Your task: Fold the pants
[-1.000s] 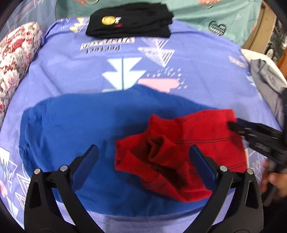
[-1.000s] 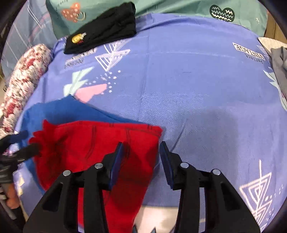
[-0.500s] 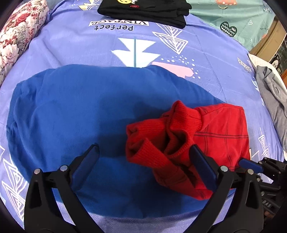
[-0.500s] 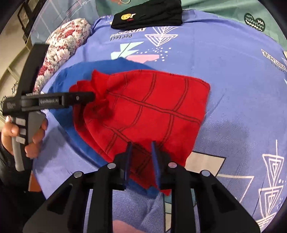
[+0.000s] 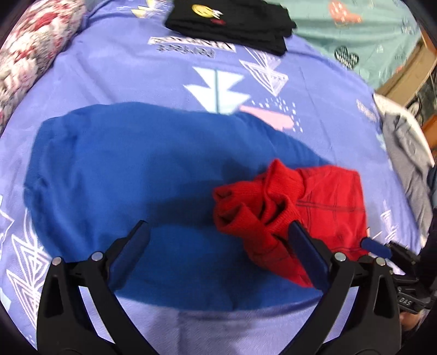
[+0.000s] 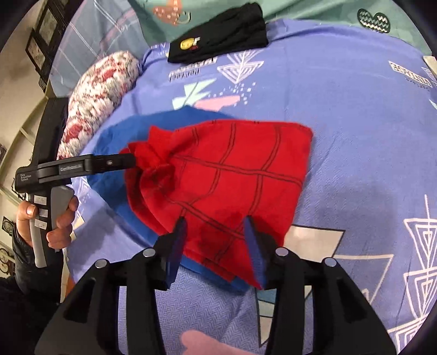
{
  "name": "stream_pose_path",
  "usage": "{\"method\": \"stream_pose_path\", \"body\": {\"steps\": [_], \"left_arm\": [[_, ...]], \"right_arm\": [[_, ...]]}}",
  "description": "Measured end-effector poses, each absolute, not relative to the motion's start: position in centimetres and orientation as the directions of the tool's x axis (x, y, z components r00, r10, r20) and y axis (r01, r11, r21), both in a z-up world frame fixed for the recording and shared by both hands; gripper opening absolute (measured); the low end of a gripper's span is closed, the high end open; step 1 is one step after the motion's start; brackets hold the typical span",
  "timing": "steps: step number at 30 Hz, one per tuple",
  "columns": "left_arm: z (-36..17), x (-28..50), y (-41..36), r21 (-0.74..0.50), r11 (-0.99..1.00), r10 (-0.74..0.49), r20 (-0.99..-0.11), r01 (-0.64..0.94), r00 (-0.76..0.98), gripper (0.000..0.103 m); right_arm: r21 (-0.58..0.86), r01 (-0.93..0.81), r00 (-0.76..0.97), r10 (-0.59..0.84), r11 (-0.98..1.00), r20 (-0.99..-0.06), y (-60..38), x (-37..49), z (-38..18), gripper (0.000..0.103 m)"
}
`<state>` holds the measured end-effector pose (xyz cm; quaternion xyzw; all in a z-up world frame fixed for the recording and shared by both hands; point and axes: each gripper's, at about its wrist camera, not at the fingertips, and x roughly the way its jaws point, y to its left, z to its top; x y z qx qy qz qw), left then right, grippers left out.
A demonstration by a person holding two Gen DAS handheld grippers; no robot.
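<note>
The pants lie on the bed: a broad blue part (image 5: 131, 174) spread flat, and a red part with thin dark lines (image 6: 235, 177) folded over its right end, with a bunched ribbed red cuff (image 5: 256, 202). My left gripper (image 5: 218, 240) is open and empty, its right finger beside the bunched cuff. In the right wrist view its fingertip (image 6: 120, 161) reaches the cuff's left side. My right gripper (image 6: 215, 237) is open over the near edge of the red part, not holding it. It also shows in the left wrist view (image 5: 377, 245).
A purple patterned bedsheet (image 6: 355, 123) covers the bed. A folded black garment (image 5: 229, 21) lies at the far edge. A floral bolster (image 6: 103, 90) lies along the left side. Grey clothing (image 5: 409, 158) lies at the right. A teal cover (image 5: 355, 32) is behind.
My right gripper has opened; its fingers were nearly together on the red edge half a second ago. The red part has settled onto the blue. My left gripper stays open by the cuff.
</note>
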<state>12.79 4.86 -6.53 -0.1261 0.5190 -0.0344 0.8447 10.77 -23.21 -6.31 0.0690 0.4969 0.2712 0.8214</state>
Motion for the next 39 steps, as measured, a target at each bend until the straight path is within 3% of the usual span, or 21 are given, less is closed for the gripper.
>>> {"method": "stream_pose_path", "body": {"steps": [4, 8, 11, 14, 16, 22, 25, 29, 32, 39], "left_arm": [[-6.2, 12.1, 6.5, -0.337, 0.934, -0.242, -0.845, -0.122, 0.477, 0.101], [-6.3, 12.1, 5.2, -0.298, 0.952, -0.233, -0.858, -0.074, 0.458, 0.101], [-6.4, 12.5, 3.8, -0.281, 0.959, -0.235, -0.861, -0.037, 0.451, 0.101], [-7.1, 13.0, 2.7, -0.265, 0.964, -0.229, -0.873, -0.025, 0.431, 0.101], [-7.5, 13.3, 2.1, -0.259, 0.966, -0.229, -0.879, -0.016, 0.418, 0.101], [-8.2, 13.9, 0.9, -0.229, 0.973, -0.207, -0.894, -0.009, 0.399, 0.101], [-9.1, 14.2, 0.8, -0.212, 0.977, -0.188, -0.900, -0.018, 0.394, 0.101], [-9.6, 14.0, -1.0, -0.083, 0.996, -0.088, -0.908, 0.030, 0.409, 0.101], [-9.5, 14.1, -1.2, -0.072, 0.997, -0.074, -0.910, 0.021, 0.408, 0.101], [-7.7, 13.6, 1.3, -0.183, 0.983, -0.159, -0.906, -0.024, 0.393, 0.101]], "right_arm": [[0.402, -0.368, 0.366, 0.528, 0.838, -0.767, -23.3, 11.1, -5.9, 0.045], [0.393, -0.344, 0.372, 0.508, 0.853, -0.777, -22.8, 11.6, -6.1, 0.045], [0.366, -0.331, 0.338, 0.471, 0.870, -0.815, -22.0, 11.8, -7.6, 0.049], [0.375, -0.357, 0.323, 0.490, 0.855, -0.809, -21.7, 11.9, -7.0, 0.058], [0.384, -0.364, 0.331, 0.503, 0.849, -0.798, -21.9, 12.5, -6.1, 0.058], [0.306, -0.349, 0.428, 0.441, 0.886, -0.789, -22.7, 15.9, -4.4, 0.075], [0.318, -0.344, 0.410, 0.446, 0.884, -0.796, -22.2, 18.1, -5.9, 0.090], [0.335, -0.391, 0.381, 0.482, 0.857, -0.789, -21.0, 18.2, -8.3, 0.102], [0.297, -0.430, 0.392, 0.473, 0.853, -0.789, -20.6, 17.6, -8.2, 0.102], [0.491, -0.357, 0.385, 0.604, 0.795, -0.698, -23.5, 18.0, -7.8, 0.102]]}}
